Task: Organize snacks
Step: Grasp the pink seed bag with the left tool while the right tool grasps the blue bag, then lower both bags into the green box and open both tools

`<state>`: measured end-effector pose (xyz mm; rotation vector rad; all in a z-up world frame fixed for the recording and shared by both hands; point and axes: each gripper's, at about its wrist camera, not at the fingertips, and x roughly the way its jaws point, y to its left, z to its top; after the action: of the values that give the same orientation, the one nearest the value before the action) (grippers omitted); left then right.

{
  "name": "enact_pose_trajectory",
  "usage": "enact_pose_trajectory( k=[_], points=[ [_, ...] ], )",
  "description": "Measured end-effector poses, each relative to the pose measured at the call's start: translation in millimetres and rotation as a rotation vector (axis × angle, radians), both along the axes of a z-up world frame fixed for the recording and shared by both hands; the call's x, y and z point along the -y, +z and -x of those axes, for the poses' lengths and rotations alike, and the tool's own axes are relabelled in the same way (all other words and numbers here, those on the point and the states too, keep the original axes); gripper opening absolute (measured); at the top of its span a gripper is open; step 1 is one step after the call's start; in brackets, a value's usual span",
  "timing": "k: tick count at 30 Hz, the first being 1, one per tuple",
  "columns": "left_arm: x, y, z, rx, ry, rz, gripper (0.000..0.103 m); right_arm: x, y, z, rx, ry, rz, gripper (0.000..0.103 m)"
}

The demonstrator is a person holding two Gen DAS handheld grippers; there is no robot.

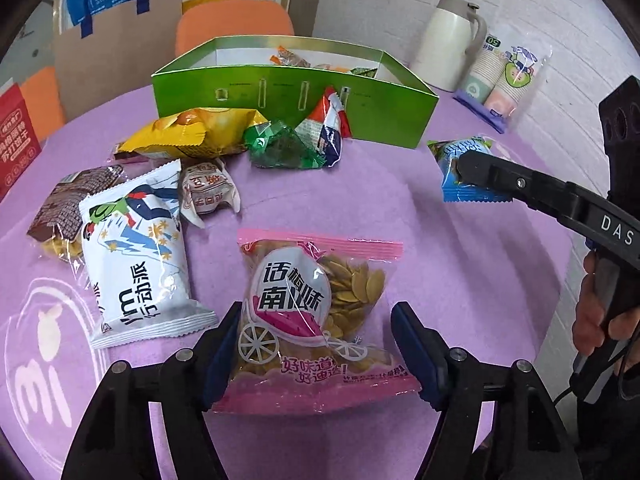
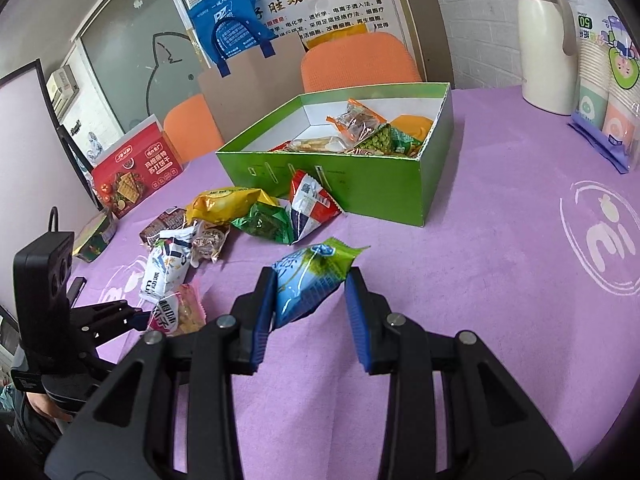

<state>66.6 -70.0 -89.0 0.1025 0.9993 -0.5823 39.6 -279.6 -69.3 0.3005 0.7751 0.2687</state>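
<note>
1. Purple tablecloth [image 2: 500, 240] carries loose snacks in front of a green box [image 2: 372, 188] already holding several packets.
2. Left gripper [image 1: 316, 356]: jaws wide, straddling the pink seed packet [image 1: 316, 320] lying flat.
3. Right gripper [image 2: 310, 312]: jaws apart around the blue-green packet [image 2: 312, 280]; grip cannot be told.

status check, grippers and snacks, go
Left gripper open, straddling pink seed packet. Right gripper open around blue-green packet. Green box partly filled, loose snacks in front. Path clear.
</note>
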Motion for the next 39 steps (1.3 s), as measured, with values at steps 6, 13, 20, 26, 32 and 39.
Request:
enact_pose_trajectory(
  k=[6, 13, 20, 26, 32, 39],
  points=[
    [-14.6, 7.4, 0.6, -0.002, 0.055, 0.055, 0.046, -4.9, -0.7, 2.6, -0.004, 0.015, -0.001, 0.037],
    [-20.8, 27.3, -15.4, 0.005, 0.092, 0.107, 0.043, -5.3, 12.4, -0.8, 0.033, 0.018, 0.01, 0.037],
    [-10.7, 75.0, -41.3, 0.097, 0.088, 0.148, 0.043, 0.7, 35.2, -21.1, 0.101, 0.004, 0.024, 0.037],
    [10.4, 101.8, -87.1, 0.137, 0.106, 0.161, 0.043, 8.9, 48.1, -49.9, 0.136, -0.018, 0.046, 0.037],
    [26.8, 106.9, -144.3, 0.138, 0.149, 0.157, 0.043, 20.2, 49.7, -91.3, 0.146, -0.047, 0.025, 0.037],
    [35.5, 90.8, -202.8, 0.109, 0.185, 0.13, 0.043, 22.8, 39.1, -142.9, 0.131, -0.052, 0.034, 0.037]
  ],
)
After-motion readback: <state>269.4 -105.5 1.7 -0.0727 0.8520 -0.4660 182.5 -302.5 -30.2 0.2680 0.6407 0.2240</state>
